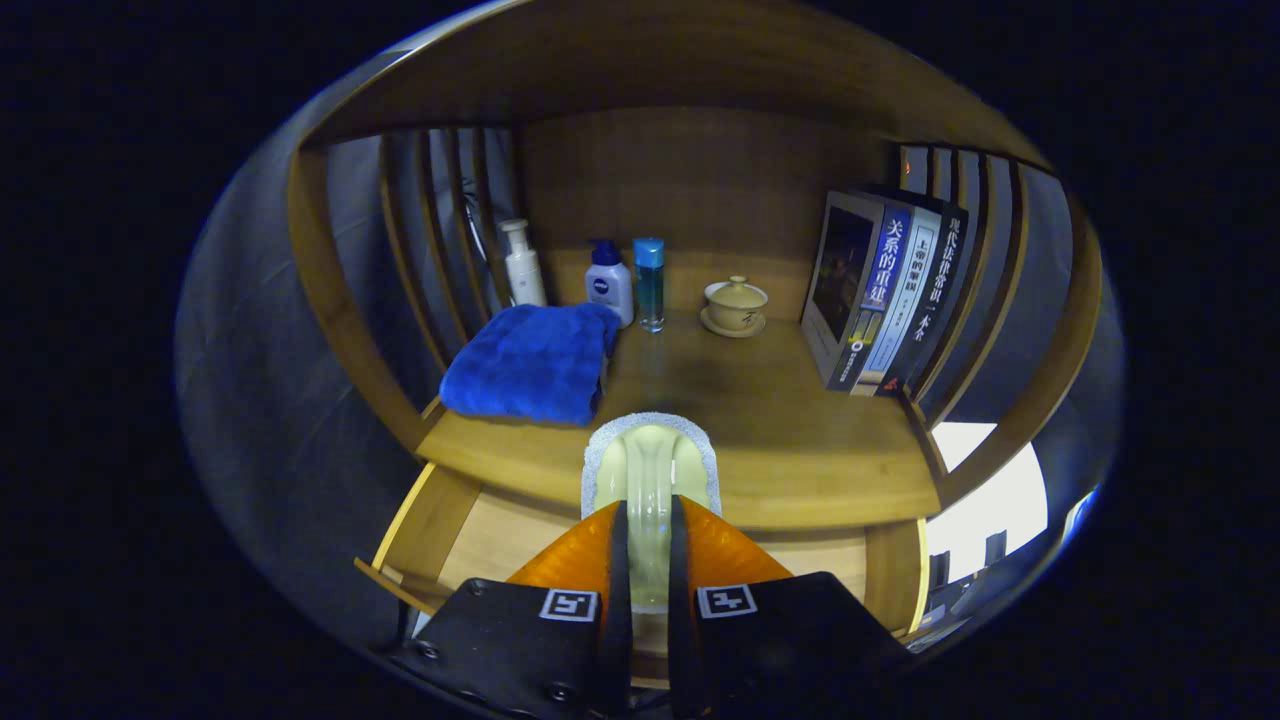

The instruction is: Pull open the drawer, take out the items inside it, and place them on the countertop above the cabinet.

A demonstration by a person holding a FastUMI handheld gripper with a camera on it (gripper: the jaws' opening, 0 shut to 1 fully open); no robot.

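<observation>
My gripper (648,512) is shut on a pale scrub brush (650,465) with a white bristle pad and a curved handle; both fingers press on the handle. The brush hangs over the front edge of the wooden countertop (790,440). Below and behind the fingers the drawer (500,540) stands pulled open, its light wooden bottom showing on both sides of the fingers. A folded blue towel (532,362) lies on the countertop just ahead and to the left of the fingers.
At the back of the countertop stand a white pump bottle (521,264), a white bottle with a blue cap (609,281), a clear blue bottle (650,283) and a lidded tea cup on a saucer (735,305). Several books (885,290) lean at the right. Slatted wooden sides enclose the shelf.
</observation>
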